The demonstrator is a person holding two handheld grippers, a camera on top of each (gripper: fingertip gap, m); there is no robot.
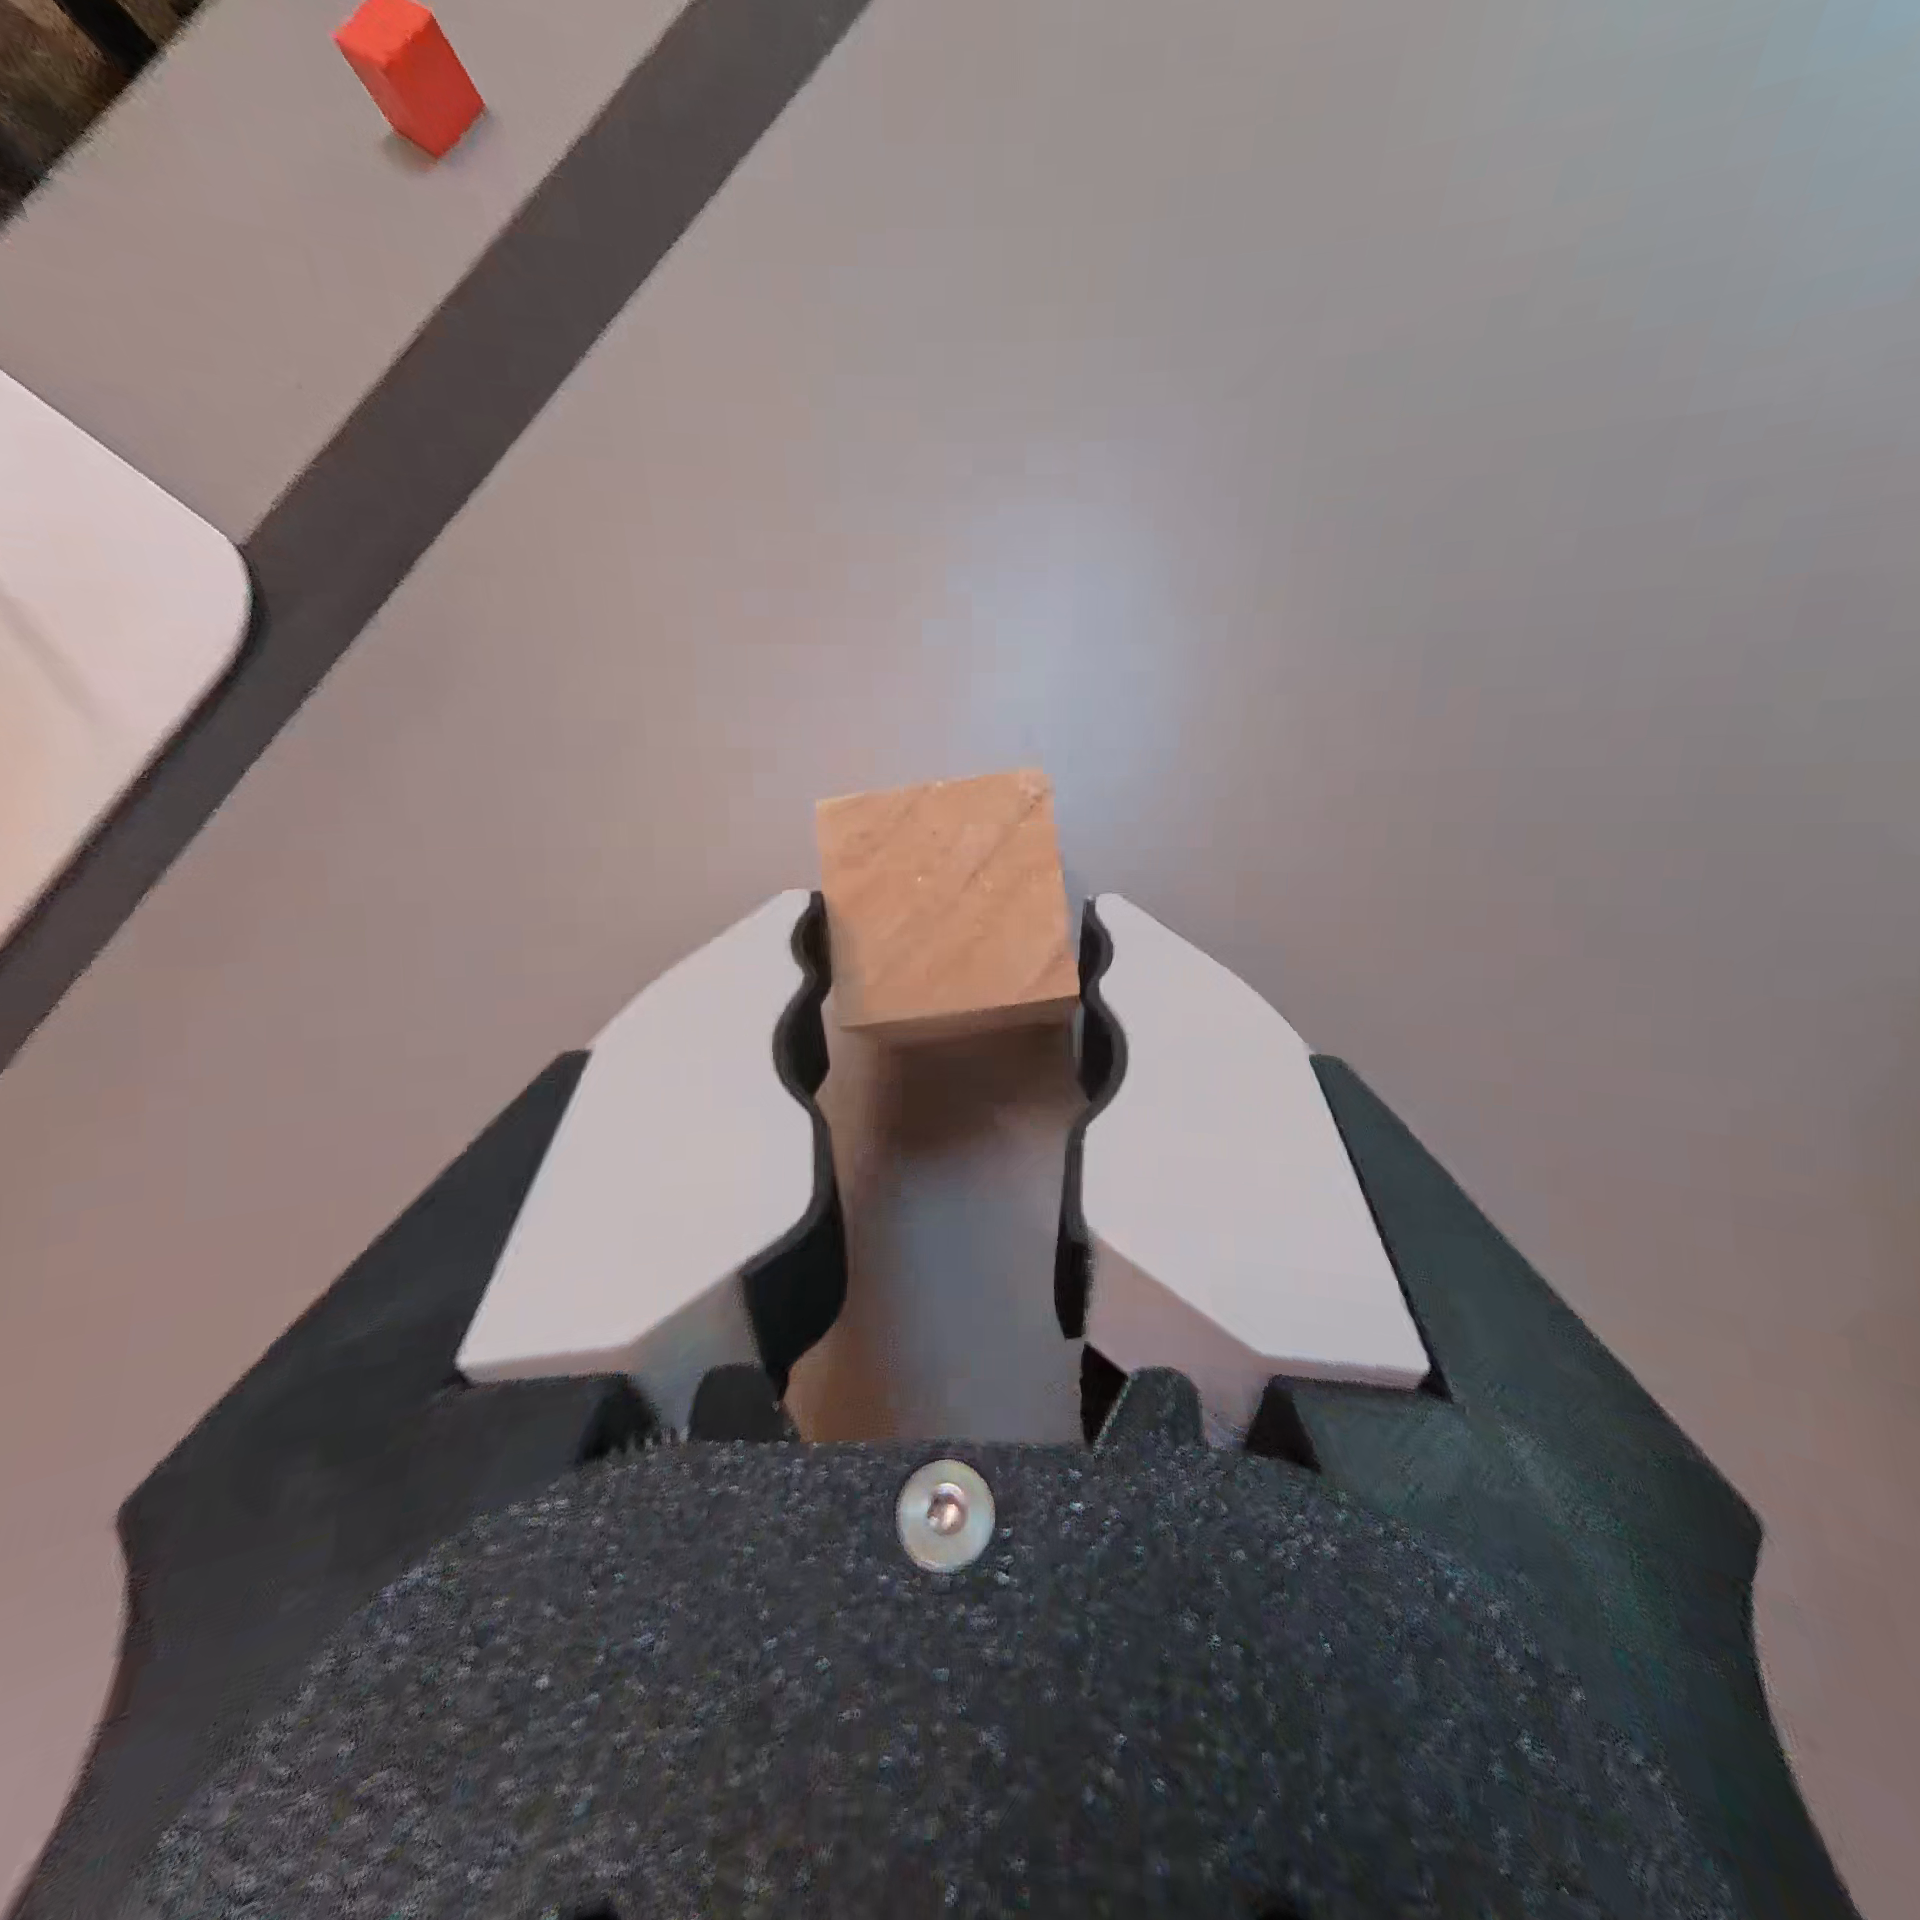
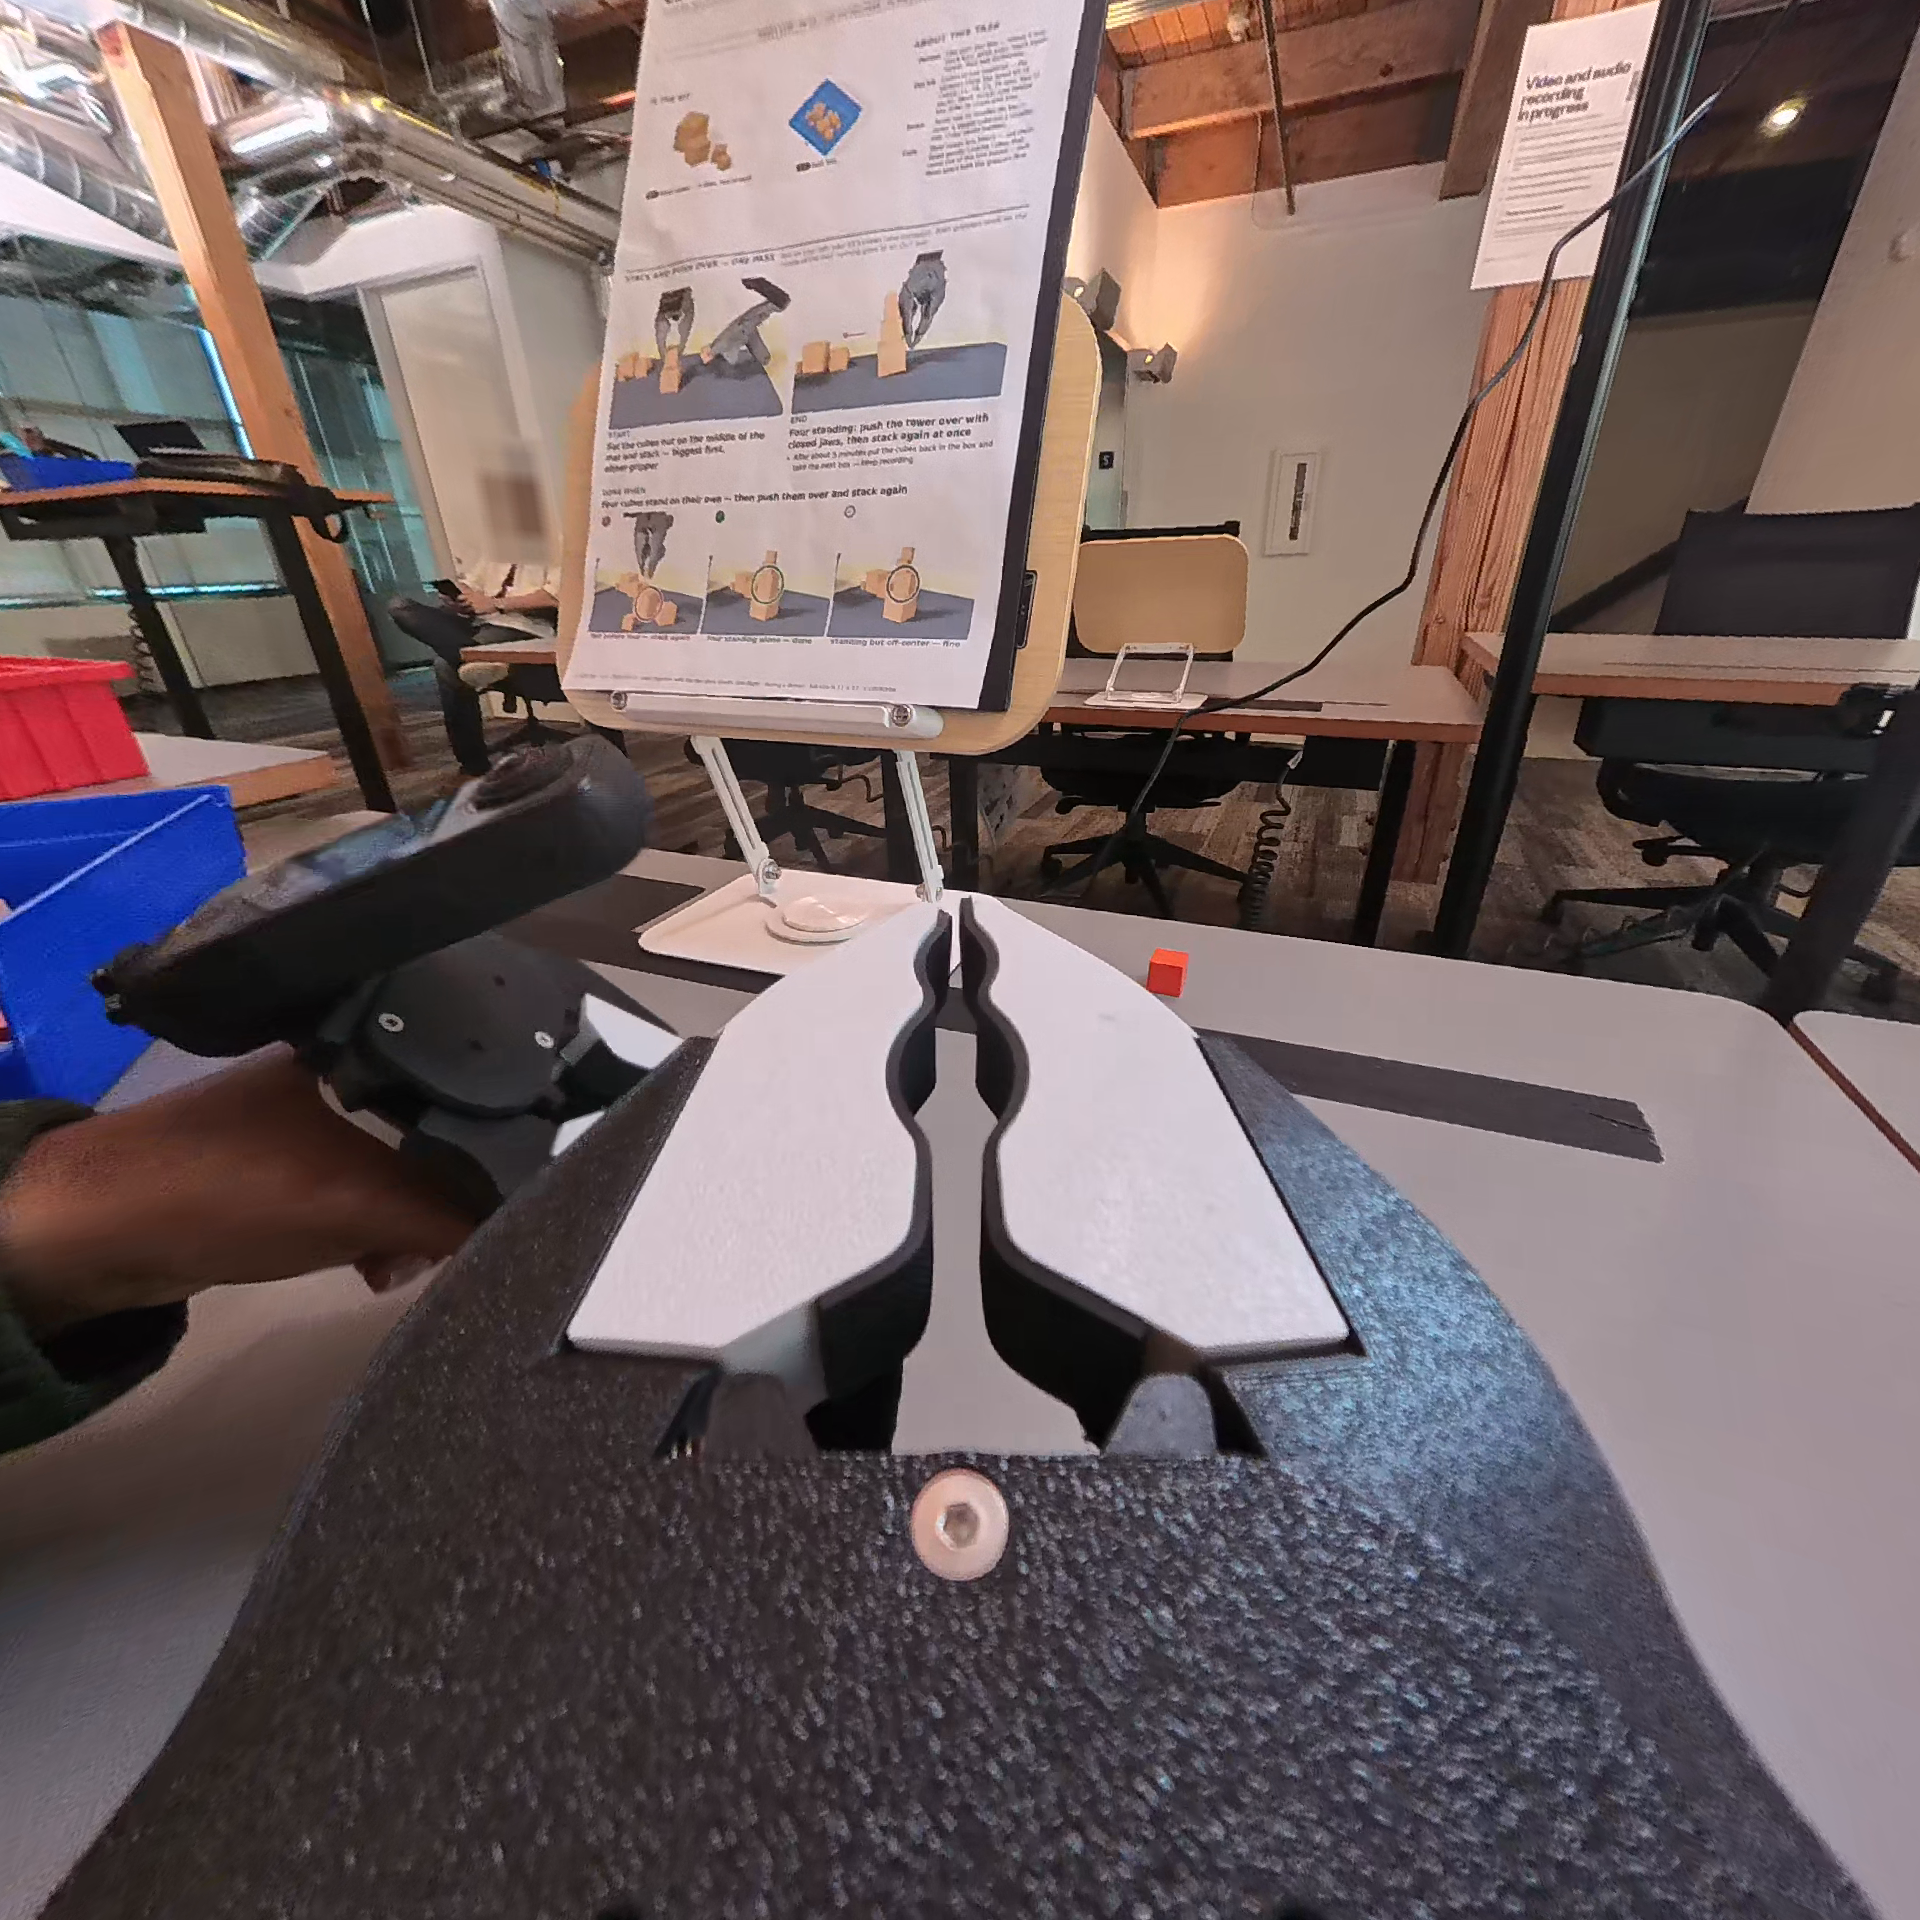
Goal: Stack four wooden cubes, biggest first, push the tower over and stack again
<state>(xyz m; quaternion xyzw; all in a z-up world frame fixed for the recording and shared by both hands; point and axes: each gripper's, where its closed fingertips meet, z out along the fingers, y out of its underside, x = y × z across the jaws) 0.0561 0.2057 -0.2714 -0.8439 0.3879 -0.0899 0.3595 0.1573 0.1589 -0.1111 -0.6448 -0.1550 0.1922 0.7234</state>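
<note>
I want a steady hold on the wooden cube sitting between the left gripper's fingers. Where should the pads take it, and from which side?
Grip the wooden cube on its two opposite upright side faces, coming down from above as the left gripper now sits. Those faces are flat and parallel, and roughly line up with the pads, though the cube looks slightly turned. The jaws stand a little wider than it.

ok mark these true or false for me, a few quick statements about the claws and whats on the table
1. A wooden cube sits between the left claw's fingers. True.
2. The right claw is wide open. False: its fingers are almost together, with nothing between them.
3. A red block rests on the table, far from the left claw. True.
4. The bin beside the table is green. False: it is blue.
</note>
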